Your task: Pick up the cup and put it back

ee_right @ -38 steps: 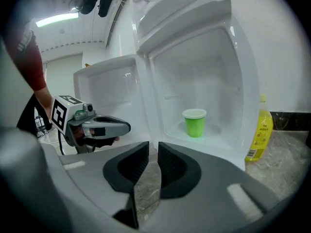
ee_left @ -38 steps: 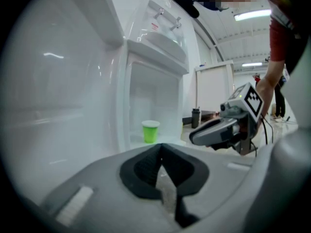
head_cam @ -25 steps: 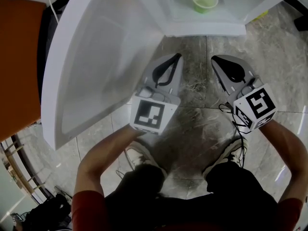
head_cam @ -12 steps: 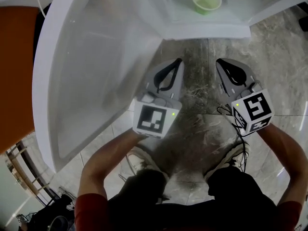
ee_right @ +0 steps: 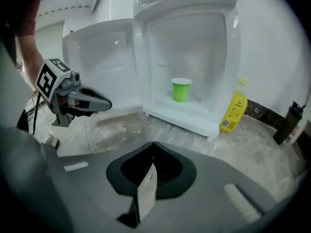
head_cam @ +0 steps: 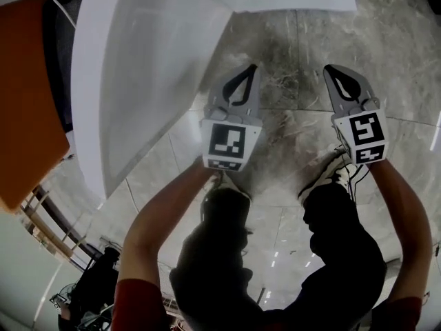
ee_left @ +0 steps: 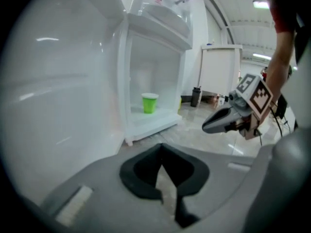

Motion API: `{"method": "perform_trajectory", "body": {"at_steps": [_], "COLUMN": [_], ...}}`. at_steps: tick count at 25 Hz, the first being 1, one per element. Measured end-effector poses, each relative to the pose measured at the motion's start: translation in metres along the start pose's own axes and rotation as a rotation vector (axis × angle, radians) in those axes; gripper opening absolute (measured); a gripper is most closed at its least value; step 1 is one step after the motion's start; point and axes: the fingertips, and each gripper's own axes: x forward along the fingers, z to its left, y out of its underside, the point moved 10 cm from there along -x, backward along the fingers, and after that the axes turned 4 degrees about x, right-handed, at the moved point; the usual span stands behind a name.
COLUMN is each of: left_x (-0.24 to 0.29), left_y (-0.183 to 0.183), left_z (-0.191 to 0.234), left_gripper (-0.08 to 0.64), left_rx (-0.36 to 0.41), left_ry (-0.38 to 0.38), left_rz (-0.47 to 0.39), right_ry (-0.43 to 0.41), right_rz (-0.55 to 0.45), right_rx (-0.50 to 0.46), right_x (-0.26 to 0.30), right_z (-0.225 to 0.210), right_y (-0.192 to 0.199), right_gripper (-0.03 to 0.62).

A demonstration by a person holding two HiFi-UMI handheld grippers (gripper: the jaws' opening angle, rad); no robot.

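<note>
A: What is different from a second ago?

B: The head view is tipping away from the fridge (ee_right: 194, 38). The green cup (ee_right: 181, 90) was showing at that view's top edge and is now missing from it. Both grippers are sitting higher in the picture, over the marble floor (head_cam: 289, 136).

A: Where is the cup standing, then?

B: It is standing upright on the floor of the fridge's open lower compartment, toward the back. Both gripper views are catching it there, and nothing is touching it. It is well apart from both tools.

A: What are the tongs doing?

B: The left gripper (head_cam: 253, 69) is hanging with its jaws pressed together at the tips and nothing between them. The right gripper (head_cam: 328, 69) is doing the same, jaws closed on nothing. They are pointing side by side toward the fridge, with a strip of floor between them.

A: Is the door (head_cam: 151, 67) in the way?

B: It is standing swung wide open on the person's left, just beside the left gripper. Whether the two are touching is not showing.

A: Is anything else lying around?

B: A yellow bottle (ee_right: 232, 111) is standing on the floor just beside the fridge's right corner, outside the compartment. A dark bottle (ee_right: 286, 123) is standing farther right, near the wall. The person's shoes (head_cam: 324, 174) are showing below the grippers in the head view, and the forearms are reaching up to the two marker cubes.
</note>
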Motion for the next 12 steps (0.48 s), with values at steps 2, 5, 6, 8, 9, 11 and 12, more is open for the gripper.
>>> {"method": "perform_trajectory", "body": {"at_steps": [2,5,6,8,9,11,12], "left_x": [-0.023,-0.064,-0.076,-0.099,-0.112,-0.142,-0.158], "left_y": [-0.01,-0.043,-0.058,-0.089,-0.105,-0.138,-0.157], "left_z": [-0.014,-0.03,-0.033,-0.037,-0.04,-0.045,-0.045], "left_gripper": [0.0,0.0,0.0,0.0,0.0,0.0,0.0], "left_rx": [-0.02,-0.041,-0.051,-0.075,-0.092,-0.122,-0.13], "left_ry": [0.001,-0.005,-0.017,-0.04,-0.047,-0.062,-0.074], "left_rz": [0.049,0.08,0.081,0.082,0.084,0.085,0.084], "right_ry": [-0.014,-0.045,-0.047,-0.042,-0.036,-0.009,0.013], "right_rz": [0.037,0.068,0.064,0.04,0.022,-0.025,-0.047], "right_rx": [0.04,0.1,0.125,0.179,0.206,0.231,0.231], "right_x": [-0.026,-0.072,-0.088,-0.119,-0.137,-0.176,-0.197], "right_z": [0.01,0.025,0.029,0.036,0.039,0.045,0.048], "right_y": [-0.003,-0.022,-0.033,-0.057,-0.071,-0.103,-0.122], "right_gripper": [0.002,0.002,0.002,0.002,0.002,0.002,0.002]}}
